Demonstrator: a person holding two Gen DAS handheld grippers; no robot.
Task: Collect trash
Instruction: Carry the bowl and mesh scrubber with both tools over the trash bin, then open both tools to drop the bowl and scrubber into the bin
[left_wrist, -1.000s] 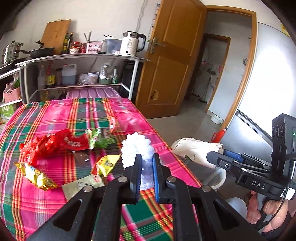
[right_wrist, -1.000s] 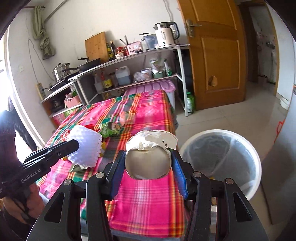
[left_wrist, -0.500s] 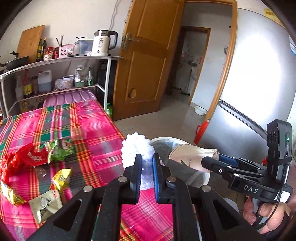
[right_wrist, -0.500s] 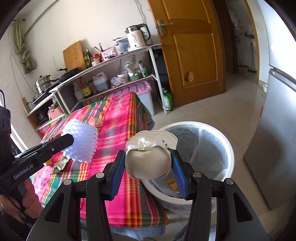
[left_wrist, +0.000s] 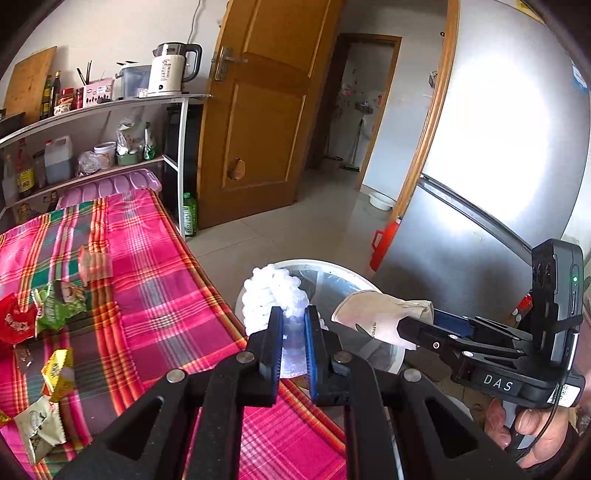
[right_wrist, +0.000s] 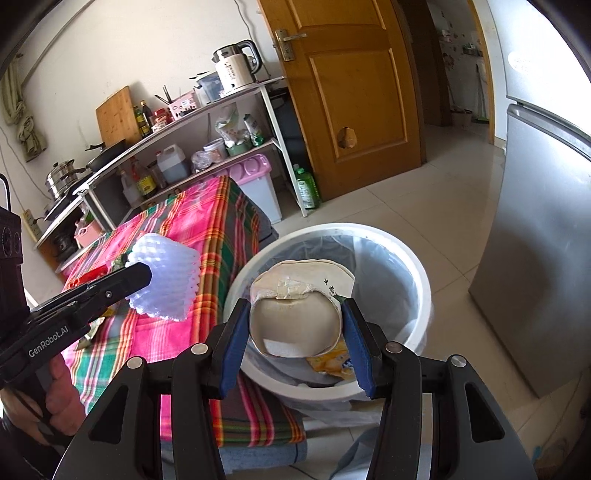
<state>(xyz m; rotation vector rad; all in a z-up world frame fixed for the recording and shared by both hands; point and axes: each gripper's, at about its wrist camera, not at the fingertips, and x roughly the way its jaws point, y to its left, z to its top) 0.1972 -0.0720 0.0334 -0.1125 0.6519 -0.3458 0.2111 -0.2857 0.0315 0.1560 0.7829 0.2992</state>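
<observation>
Trash held over the bin
Left hand-held gripper (left_wrist: 293, 332) pinches white foam fruit net (left_wrist: 273, 295); right hand-held gripper (right_wrist: 295, 332) clamps crumpled beige paper cup (right_wrist: 299, 314) above white lined trash bin (right_wrist: 417, 269).

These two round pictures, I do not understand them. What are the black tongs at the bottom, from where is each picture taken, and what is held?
There is no machine here. A person holds one hand-held gripper in each hand, and a small wide-angle camera on each looks forward along its two fingers. That is why the pictures look round.

In the left camera's picture, the left hand-held gripper is shut on a white foam fruit net. In the right camera's picture, the right hand-held gripper clamps a crushed paper cup. Each camera also sees the other gripper from the side.

Both things are held above a white trash bin with a plastic liner, beside a table with a checked cloth. Snack wrappers lie on the cloth.
</observation>
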